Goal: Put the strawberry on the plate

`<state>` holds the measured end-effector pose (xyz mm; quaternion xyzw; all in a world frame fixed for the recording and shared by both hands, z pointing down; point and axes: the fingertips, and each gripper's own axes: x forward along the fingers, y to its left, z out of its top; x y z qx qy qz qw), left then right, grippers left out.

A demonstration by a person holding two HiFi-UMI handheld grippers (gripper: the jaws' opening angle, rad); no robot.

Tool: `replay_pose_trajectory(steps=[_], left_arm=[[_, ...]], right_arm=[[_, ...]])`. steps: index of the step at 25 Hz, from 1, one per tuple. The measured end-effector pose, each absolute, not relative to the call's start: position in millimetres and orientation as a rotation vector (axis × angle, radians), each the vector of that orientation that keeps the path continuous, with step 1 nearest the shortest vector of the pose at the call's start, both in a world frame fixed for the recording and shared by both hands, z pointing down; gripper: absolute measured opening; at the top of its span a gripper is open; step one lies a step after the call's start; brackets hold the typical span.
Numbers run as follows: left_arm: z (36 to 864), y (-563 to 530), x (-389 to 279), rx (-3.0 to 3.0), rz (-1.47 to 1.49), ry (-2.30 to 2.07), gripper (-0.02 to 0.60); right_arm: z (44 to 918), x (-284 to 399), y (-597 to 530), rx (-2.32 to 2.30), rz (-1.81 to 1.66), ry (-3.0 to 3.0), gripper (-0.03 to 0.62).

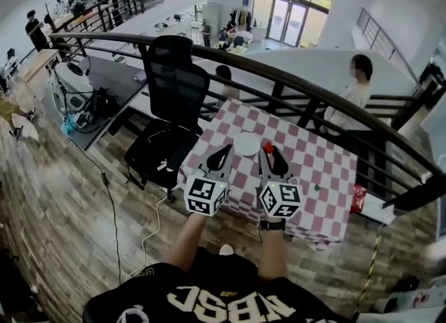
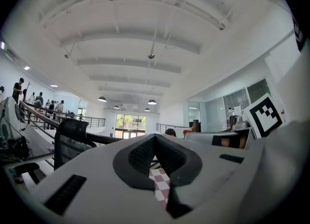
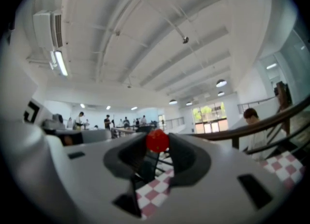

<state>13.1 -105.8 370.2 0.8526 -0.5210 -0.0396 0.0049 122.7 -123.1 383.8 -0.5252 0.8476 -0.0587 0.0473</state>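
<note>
A small red strawberry is pinched between the tips of my right gripper, just right of the white plate on the pink-and-white checked table. In the right gripper view the strawberry sits at the very tip of the right gripper, above the checked cloth. My left gripper hovers at the plate's near left edge. Seen in its own view, the left gripper has its jaws together with nothing between them. The plate does not show in either gripper view.
A black office chair stands against the table's left side. A dark curved railing runs behind the table, with a person beyond it. A small green item lies on the cloth, and a red packet hangs at its right edge.
</note>
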Motion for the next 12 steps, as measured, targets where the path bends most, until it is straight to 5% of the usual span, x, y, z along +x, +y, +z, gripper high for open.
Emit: replay_pose_trajectory(steps=[12], left_arm=[[406.6,-211.2,23.3,2.658,-0.05,-1.486,0.014]], right_arm=[[414.3,124.8,-215.4,-1.601,-0.349,2.516,0.149]])
